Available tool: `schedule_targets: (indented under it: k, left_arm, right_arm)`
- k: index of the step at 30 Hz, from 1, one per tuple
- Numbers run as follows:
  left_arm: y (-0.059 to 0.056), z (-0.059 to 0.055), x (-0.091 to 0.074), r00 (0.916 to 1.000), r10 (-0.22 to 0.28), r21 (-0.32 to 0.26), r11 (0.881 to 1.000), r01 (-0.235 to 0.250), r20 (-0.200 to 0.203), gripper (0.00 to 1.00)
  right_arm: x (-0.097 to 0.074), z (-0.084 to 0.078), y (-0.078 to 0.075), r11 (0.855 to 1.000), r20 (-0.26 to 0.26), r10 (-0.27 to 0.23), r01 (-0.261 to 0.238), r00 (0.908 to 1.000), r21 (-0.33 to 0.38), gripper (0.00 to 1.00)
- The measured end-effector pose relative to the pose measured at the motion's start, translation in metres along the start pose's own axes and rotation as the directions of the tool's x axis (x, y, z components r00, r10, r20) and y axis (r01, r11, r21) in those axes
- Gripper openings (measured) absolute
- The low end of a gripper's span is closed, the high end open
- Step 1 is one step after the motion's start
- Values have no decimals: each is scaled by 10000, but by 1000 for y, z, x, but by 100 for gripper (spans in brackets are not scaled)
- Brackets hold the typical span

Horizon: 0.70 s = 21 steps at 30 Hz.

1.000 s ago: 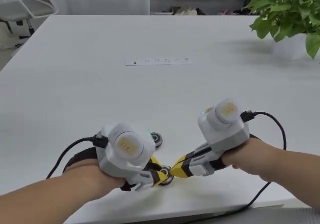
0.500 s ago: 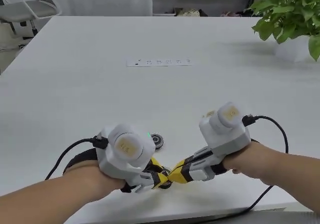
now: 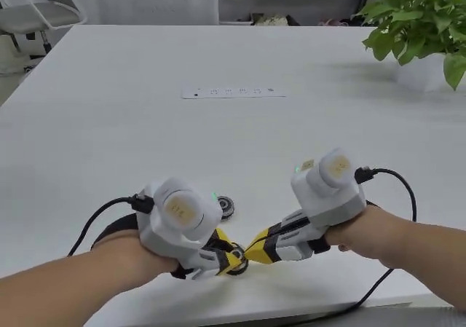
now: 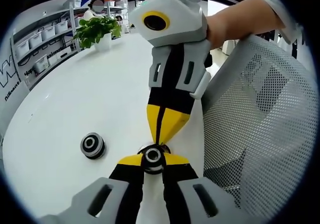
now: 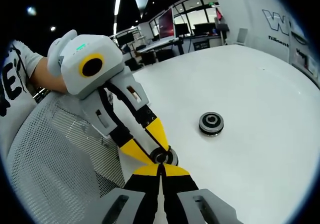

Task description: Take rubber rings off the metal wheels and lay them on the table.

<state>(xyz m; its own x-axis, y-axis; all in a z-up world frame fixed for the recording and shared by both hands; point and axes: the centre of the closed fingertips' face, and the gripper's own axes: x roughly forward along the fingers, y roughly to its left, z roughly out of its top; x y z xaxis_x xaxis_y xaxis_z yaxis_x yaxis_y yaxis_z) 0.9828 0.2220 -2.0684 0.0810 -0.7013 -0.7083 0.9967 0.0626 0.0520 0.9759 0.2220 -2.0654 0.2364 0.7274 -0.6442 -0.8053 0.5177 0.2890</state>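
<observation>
Small silver metal wheel (image 4: 152,156), black rubber ring (image 5: 173,156) on it: clamped in left claw (image 4: 152,159) at white worktop (image 3: 218,145) near edge; right claw (image 5: 161,168) jaws together, tips at ring; advised: firm left hold, peel sideways; second ringed wheel (image 3: 224,207) nearby.

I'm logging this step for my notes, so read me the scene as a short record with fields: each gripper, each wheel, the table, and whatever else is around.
left gripper: shut on the held wheel, a jaw on either side
right gripper: jaws shut, tips at the held wheel's rim; whether they grip it, cannot tell
held wheel: between the two grippers, near the table's near edge
second wheel: lying flat on the table, apart from both grippers, dark band around it
table: white
background: power strip mid-table, potted plant far right
</observation>
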Motion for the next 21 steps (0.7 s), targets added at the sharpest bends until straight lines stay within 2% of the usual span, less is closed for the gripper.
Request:
schedule_targets:
  k: [5,14,21]
  left_arm:
    - [-6,1,-8,9992,-390,-155,9991,391,70,17]
    - [-1,0,-32,9994,-191,-194,9996,197,280,25]
    - [-3,-3,-53,9983,-211,-488,9985,238,541,36]
  right_arm:
    - [-1,2,0,10000,74,8,-8,10000,-13,0]
    - [-1,5,1,10000,191,23,-23,9998,0,0]
    - [-1,11,7,9998,344,207,-208,9992,25,0]
